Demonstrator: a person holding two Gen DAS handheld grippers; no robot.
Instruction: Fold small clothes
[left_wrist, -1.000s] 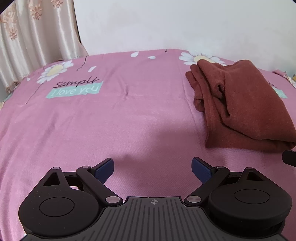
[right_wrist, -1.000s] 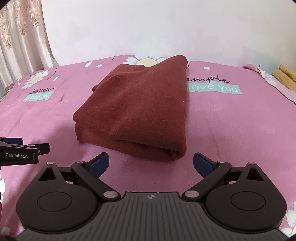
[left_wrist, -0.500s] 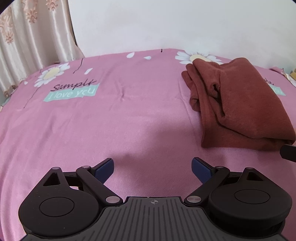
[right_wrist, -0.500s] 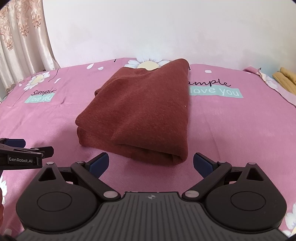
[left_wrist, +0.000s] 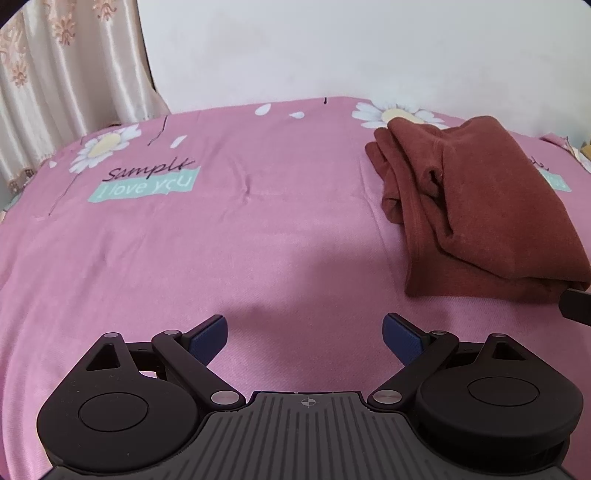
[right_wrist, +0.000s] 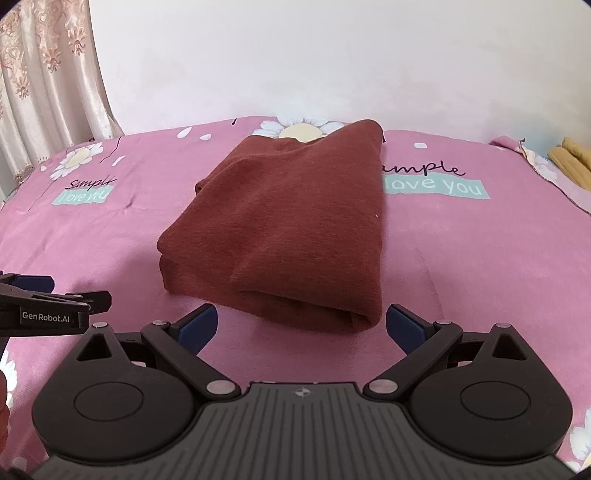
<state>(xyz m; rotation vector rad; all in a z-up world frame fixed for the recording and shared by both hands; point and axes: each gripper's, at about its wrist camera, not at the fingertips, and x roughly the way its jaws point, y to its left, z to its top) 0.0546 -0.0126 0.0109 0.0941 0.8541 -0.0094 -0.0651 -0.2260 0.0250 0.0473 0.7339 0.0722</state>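
Note:
A rust-brown garment (right_wrist: 291, 225) lies folded into a thick rectangle on the pink bedsheet (right_wrist: 461, 258). In the left wrist view it lies at the right (left_wrist: 476, 210), its layered folds facing me. My right gripper (right_wrist: 301, 325) is open and empty, just short of the garment's near edge. My left gripper (left_wrist: 303, 334) is open and empty over bare sheet, to the left of the garment. The left gripper also shows at the left edge of the right wrist view (right_wrist: 55, 304). A tip of the right gripper shows at the right edge of the left wrist view (left_wrist: 576, 306).
The sheet has daisy prints and teal "I love you" labels (left_wrist: 144, 186). A cream curtain (left_wrist: 55, 81) hangs at the back left and a white wall (right_wrist: 314, 55) stands behind the bed. A yellow cloth (right_wrist: 572, 158) lies at the far right edge.
Both grippers have drawn back and risen slightly from the garment, which now looks a little farther away. Both stay open. The garment has not moved.

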